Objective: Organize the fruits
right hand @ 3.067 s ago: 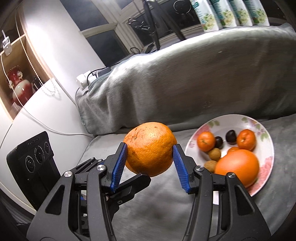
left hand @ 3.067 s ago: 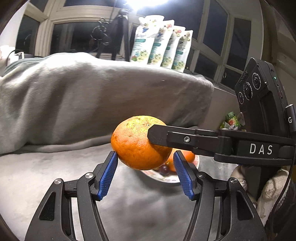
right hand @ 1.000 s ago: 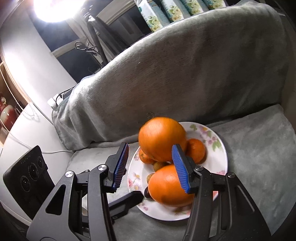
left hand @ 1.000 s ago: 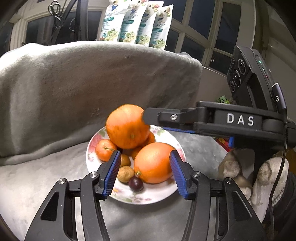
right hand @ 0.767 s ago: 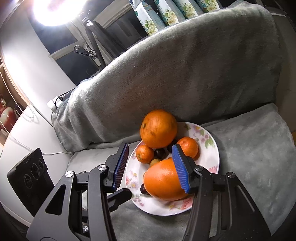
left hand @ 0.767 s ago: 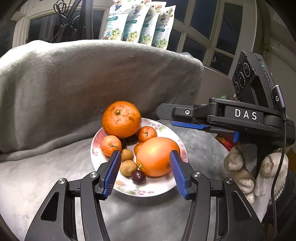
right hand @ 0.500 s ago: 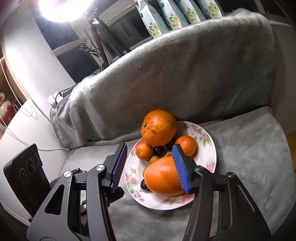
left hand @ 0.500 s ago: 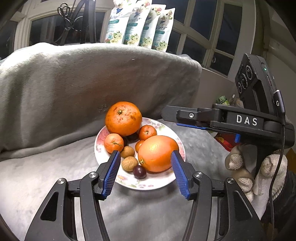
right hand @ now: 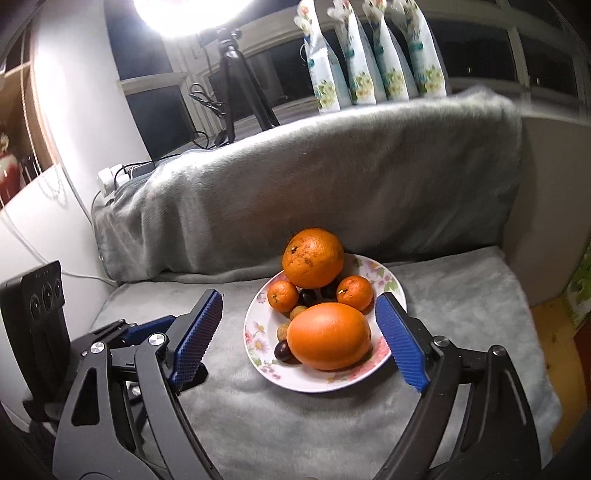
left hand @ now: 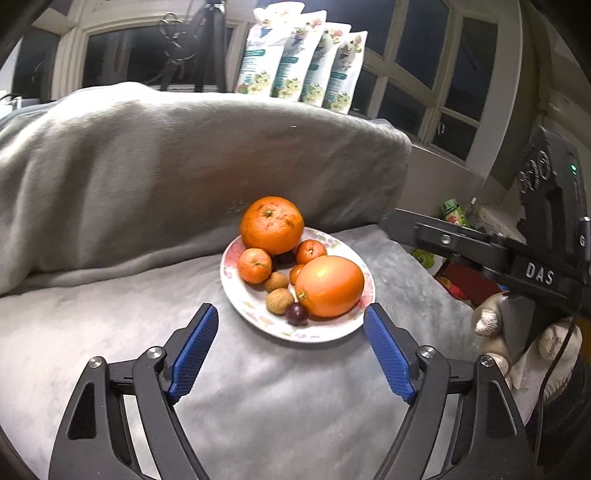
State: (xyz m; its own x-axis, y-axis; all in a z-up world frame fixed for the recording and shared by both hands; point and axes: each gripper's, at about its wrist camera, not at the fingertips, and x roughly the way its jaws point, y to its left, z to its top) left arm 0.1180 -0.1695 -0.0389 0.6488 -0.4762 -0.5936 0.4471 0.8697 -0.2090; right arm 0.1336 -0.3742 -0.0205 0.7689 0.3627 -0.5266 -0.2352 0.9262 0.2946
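Left wrist view. The left gripper (left hand: pixel 290 345) hangs over the grey blanket (left hand: pixel 147 177), its blue pads spread wide with nothing between them; the jaws have just been opening. Ahead of the pads sits a flowered plate (left hand: pixel 314 334) on the blanket-covered seat. On the plate: a large rough-skinned orange (left hand: pixel 272 225) at the far edge, resting on top of the smaller fruit; a smooth large orange (left hand: pixel 329 286) at the near right; two small mandarins (left hand: pixel 254 265), one on either side below the rough orange; two brown round fruits (left hand: pixel 279 301) near the middle; one dark plum (left hand: pixel 296 314) at the near edge, touching the smooth orange. The right gripper (left hand: pixel 399 225) shows at the right edge, side-on, held by a gloved hand (left hand: pixel 524 343); from this view I cannot tell how wide it is. Four printed pouches (left hand: pixel 303 59) stand on the window ledge behind the blanket.

Right wrist view. The right gripper (right hand: pixel 299 334) is also spread wide and empty, its jaws just opened. The same plate (right hand: pixel 258 332) lies beyond the pads, with the smooth large orange (right hand: pixel 328 336) nearest and the rough one (right hand: pixel 313 257) behind, sitting above the mandarins (right hand: pixel 354 292). Part of the left gripper (right hand: pixel 140 332) shows low at the left. A tripod (right hand: pixel 240 81) stands below a bright lamp (right hand: pixel 181 14) behind the blanket.
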